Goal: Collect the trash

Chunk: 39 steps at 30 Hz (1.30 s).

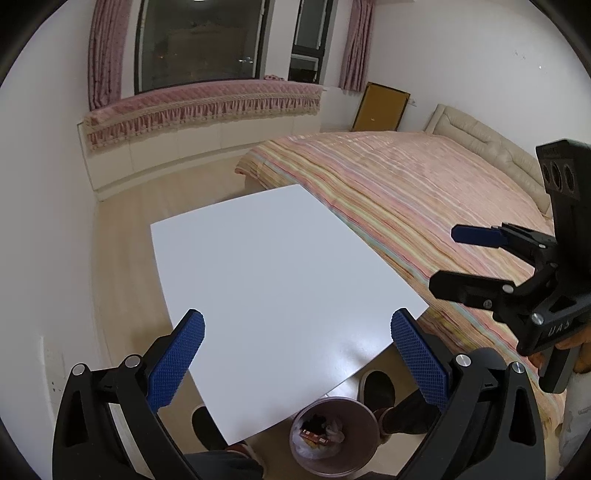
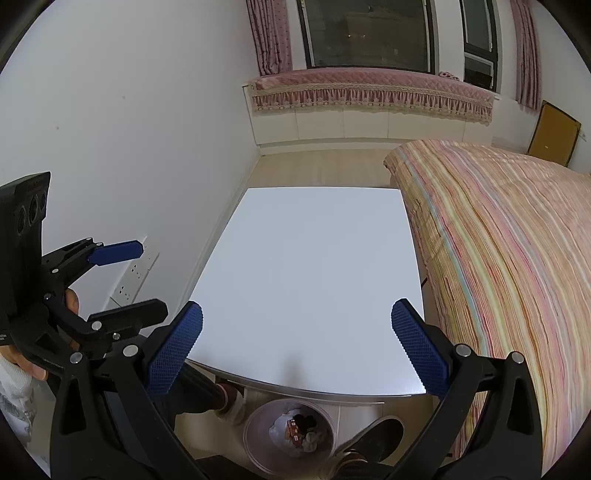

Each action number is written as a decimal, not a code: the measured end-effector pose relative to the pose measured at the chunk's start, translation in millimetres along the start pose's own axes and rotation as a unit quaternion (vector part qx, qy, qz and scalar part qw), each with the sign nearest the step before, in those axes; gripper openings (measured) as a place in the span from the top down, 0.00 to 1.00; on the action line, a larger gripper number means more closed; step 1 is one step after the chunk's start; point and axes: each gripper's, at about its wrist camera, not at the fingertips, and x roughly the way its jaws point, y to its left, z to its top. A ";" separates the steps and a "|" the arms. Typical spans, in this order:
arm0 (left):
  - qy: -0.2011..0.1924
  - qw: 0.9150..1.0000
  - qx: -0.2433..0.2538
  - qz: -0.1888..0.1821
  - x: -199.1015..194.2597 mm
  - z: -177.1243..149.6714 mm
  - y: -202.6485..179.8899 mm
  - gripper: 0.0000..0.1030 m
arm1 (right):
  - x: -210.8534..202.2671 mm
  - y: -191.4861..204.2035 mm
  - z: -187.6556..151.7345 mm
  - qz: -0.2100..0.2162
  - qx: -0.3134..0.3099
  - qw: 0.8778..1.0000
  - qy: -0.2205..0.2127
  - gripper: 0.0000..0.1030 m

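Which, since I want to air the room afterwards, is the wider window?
The large window, directly above the pink window seat. The narrow window to its right is far slimmer.

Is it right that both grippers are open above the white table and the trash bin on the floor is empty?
Not quite. The trash bin already holds wrappers and crumpled scraps, as the right wrist view shows. The rest stands: left gripper and right gripper are open above the white table.
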 end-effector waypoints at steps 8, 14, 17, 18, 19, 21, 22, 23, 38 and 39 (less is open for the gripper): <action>-0.004 1.000 -0.007 0.007 -3.3 1.1 1.2 0.06 | 2.9 -1.0 -3.5 -0.005 0.001 1.000 0.006 0.03; -0.005 1.000 -0.006 0.000 -7.0 1.0 -0.4 0.06 | 4.2 -0.1 -5.3 -0.009 -0.001 1.000 0.008 0.03; -0.005 1.000 -0.007 -0.002 -7.4 0.7 -0.1 0.06 | 4.6 -0.1 -4.4 -0.009 -0.001 1.000 0.008 0.03; -0.005 1.000 -0.006 -0.002 -7.6 0.8 0.2 0.06 | 4.2 -0.5 -4.4 -0.009 -0.001 1.000 0.007 0.03; -0.005 1.000 -0.006 -0.002 -7.6 0.8 0.5 0.06 | 4.4 -0.3 -4.1 -0.009 -0.002 1.000 0.007 0.03; -0.005 1.000 -0.006 -0.003 -7.9 0.6 0.4 0.06 | 4.1 -1.0 -4.8 -0.010 -0.003 1.000 0.007 0.03; -0.005 1.000 -0.006 -0.004 -8.5 0.4 0.2 0.06 | 4.2 -1.3 -4.6 -0.010 -0.003 1.000 0.007 0.03; -0.005 1.000 -0.005 -0.004 -8.8 0.5 -0.4 0.06 | 4.1 -1.3 -5.3 -0.010 -0.003 1.000 0.007 0.03; -0.001 1.000 -0.003 -0.006 -7.8 0.9 -0.1 0.06 | 6.1 -3.3 -4.5 -0.012 -0.003 1.000 0.009 0.03; -0.001 1.000 -0.002 -0.006 -7.9 0.8 -0.1 0.06 | 6.5 -3.6 -4.6 -0.012 -0.003 1.000 0.010 0.03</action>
